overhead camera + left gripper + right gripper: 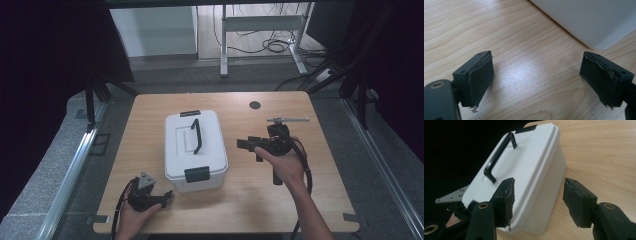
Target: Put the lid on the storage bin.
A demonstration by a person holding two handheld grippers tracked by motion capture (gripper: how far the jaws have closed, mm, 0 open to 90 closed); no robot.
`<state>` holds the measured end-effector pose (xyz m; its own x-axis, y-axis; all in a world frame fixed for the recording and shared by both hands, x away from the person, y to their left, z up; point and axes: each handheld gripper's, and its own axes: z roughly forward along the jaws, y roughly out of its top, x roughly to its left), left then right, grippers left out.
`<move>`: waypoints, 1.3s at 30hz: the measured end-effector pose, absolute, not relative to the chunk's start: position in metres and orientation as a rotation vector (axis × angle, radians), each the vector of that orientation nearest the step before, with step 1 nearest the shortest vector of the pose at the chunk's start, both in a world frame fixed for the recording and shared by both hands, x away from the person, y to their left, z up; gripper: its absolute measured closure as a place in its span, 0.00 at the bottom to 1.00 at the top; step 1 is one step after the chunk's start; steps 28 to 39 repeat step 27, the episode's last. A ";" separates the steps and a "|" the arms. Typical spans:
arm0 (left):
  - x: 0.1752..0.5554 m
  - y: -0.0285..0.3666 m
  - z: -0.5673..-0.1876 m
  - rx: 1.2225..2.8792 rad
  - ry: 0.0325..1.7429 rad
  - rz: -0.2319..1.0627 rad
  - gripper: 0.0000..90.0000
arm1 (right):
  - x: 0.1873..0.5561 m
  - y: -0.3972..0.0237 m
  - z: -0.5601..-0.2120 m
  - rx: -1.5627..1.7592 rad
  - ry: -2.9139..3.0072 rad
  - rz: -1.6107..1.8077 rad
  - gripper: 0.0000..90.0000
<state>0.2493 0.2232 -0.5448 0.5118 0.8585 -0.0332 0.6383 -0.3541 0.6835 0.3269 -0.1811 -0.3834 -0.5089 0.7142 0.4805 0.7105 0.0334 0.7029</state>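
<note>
Box: white lidded box [195, 150] at mid tabletop [240, 210], lid shut, contents hidden.
Look: black handle [196, 135] on top, black latches at both ends.
Left gripper [167, 197]: low by the box's near-left corner, fingers [480, 78] spread, empty.
Right gripper [242, 144]: raised right of box, fingers [576, 203] apart, empty.

The right gripper [537, 200] has its jaws spread wide, empty, just short of the white box [534, 170]. A black handle [499, 157] stands on its lid above the wooden table [599, 152].
</note>
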 end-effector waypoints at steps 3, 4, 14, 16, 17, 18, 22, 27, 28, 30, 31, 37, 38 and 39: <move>0.249 0.223 -0.545 2.109 1.217 0.441 0.13 | 0.319 -0.195 -0.392 1.559 2.255 1.530 0.47; 0.249 0.223 -0.545 2.109 1.217 0.440 0.13 | 0.316 -0.202 -0.396 1.565 2.257 1.530 0.47; 0.249 0.223 -0.545 2.108 1.217 0.441 0.13 | 0.295 -0.246 -0.435 1.668 2.250 1.480 0.45; 0.249 0.223 -0.545 2.108 1.217 0.441 0.13 | 0.292 -0.251 -0.443 1.687 2.247 1.464 0.45; 0.249 0.223 -0.545 2.108 1.218 0.441 0.13 | 0.290 -0.253 -0.447 1.700 2.239 1.465 0.45; 0.249 0.223 -0.545 2.108 1.217 0.441 0.13 | 0.290 -0.254 -0.450 1.706 2.233 1.471 0.45; 0.249 0.223 -0.545 2.108 1.218 0.442 0.13 | 0.290 -0.253 -0.458 1.709 2.245 1.451 0.44; 0.250 0.224 -0.545 2.110 1.213 0.439 0.13 | 0.290 -0.251 -0.461 1.690 2.261 1.451 0.42; 0.250 0.224 -0.545 2.110 1.213 0.439 0.13 | 0.290 -0.251 -0.461 1.690 2.261 1.451 0.42; 0.250 0.224 -0.545 2.110 1.213 0.439 0.13 | 0.290 -0.251 -0.461 1.690 2.261 1.451 0.42; 0.250 0.224 -0.545 2.110 1.213 0.439 0.13 | 0.290 -0.251 -0.461 1.690 2.261 1.451 0.42; 0.250 0.224 -0.545 2.110 1.213 0.439 0.13 | 0.290 -0.251 -0.461 1.690 2.261 1.451 0.42; 0.250 0.224 -0.545 2.110 1.213 0.439 0.13 | 0.290 -0.251 -0.461 1.690 2.261 1.451 0.42; 0.250 0.224 -0.545 2.110 1.213 0.439 0.13 | 0.290 -0.251 -0.461 1.690 2.261 1.451 0.42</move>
